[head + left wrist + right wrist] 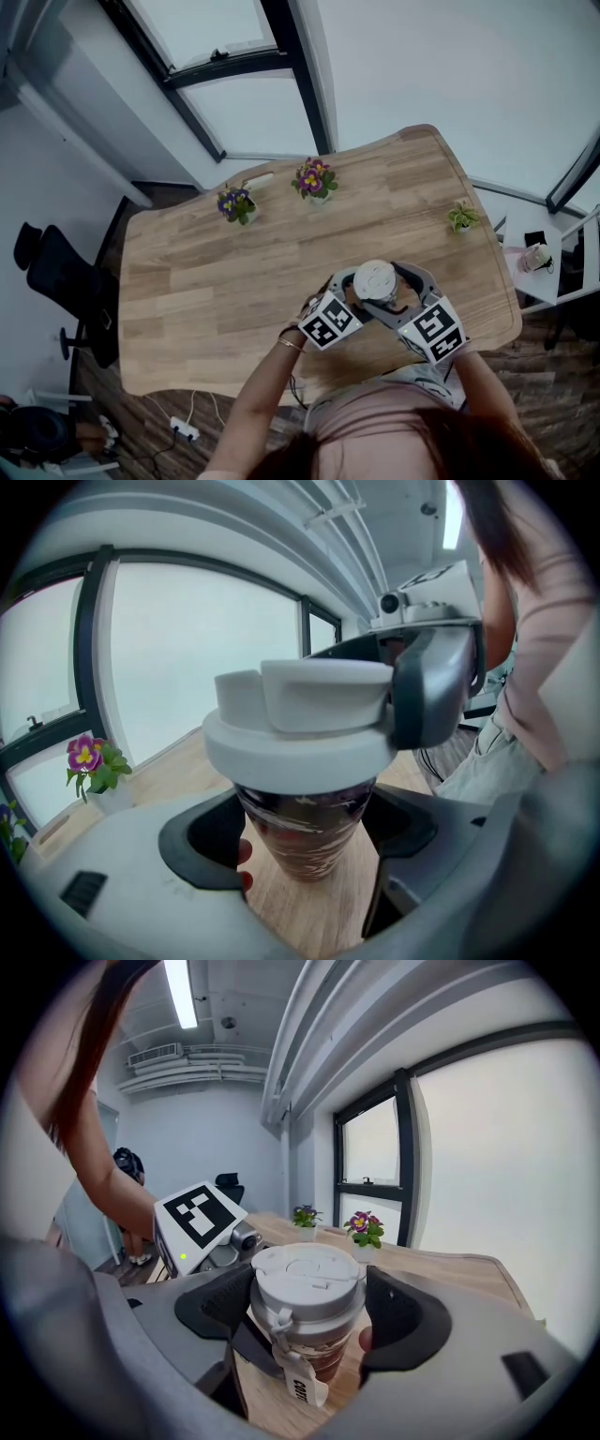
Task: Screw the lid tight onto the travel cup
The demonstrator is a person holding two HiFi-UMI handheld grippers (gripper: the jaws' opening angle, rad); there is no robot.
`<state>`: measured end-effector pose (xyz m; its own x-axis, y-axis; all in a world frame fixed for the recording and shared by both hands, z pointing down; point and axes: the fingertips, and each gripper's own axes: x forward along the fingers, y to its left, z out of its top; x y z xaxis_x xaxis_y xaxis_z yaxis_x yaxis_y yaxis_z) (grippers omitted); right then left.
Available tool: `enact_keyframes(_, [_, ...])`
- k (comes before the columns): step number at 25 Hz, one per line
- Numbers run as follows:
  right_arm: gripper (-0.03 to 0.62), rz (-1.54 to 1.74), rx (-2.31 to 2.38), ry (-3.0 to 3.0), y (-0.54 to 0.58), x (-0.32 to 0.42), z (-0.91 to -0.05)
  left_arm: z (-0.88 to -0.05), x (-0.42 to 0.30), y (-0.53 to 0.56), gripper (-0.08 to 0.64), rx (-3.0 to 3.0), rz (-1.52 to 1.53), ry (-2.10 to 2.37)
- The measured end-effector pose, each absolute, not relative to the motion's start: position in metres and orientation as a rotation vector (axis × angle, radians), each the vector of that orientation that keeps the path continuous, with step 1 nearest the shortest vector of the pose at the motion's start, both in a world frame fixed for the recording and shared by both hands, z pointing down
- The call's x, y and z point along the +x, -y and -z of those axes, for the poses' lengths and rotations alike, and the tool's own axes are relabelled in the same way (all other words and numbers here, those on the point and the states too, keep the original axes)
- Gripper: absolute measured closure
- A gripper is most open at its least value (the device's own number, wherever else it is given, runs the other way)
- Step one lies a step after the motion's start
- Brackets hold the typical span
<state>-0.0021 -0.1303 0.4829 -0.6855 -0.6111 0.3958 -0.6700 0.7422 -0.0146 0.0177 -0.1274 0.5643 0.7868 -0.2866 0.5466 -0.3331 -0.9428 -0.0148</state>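
Travel cup (305, 841) with its lid (375, 278) on is just below the head view's center, over the table's (234, 272) near edge. Your left gripper (305, 829) pinches the cup body under the lid, and your right gripper's (307, 1302) pads (394, 1312) squeeze the lid from both sides.

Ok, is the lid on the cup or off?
On: the white lid sits level on the cup, held by the right tool. Whether it's screwed tight, cannot tell.

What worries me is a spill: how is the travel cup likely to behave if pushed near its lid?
It is probably top-heavy: the travel cup tapers to a narrow base under a wider lid, so a high push may tip it. The glossy tapered wall might also slip downward through the left hand-held gripper around it.
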Motion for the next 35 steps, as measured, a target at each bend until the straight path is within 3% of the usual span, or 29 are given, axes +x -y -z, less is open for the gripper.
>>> enact_keyframes(30, [0.221, -0.228, 1.126, 2.51, 0.11, 0.001, -0.473, -0.553, -0.026, 0.109, 0.196, 2.76, -0.766, 0.831])
enact_keyframes(35, [0.29, -0.219, 1.162, 2.52, 0.106, 0.007, -0.467, -0.55, -0.032, 0.103, 0.201, 2.728, -0.754, 0.9])
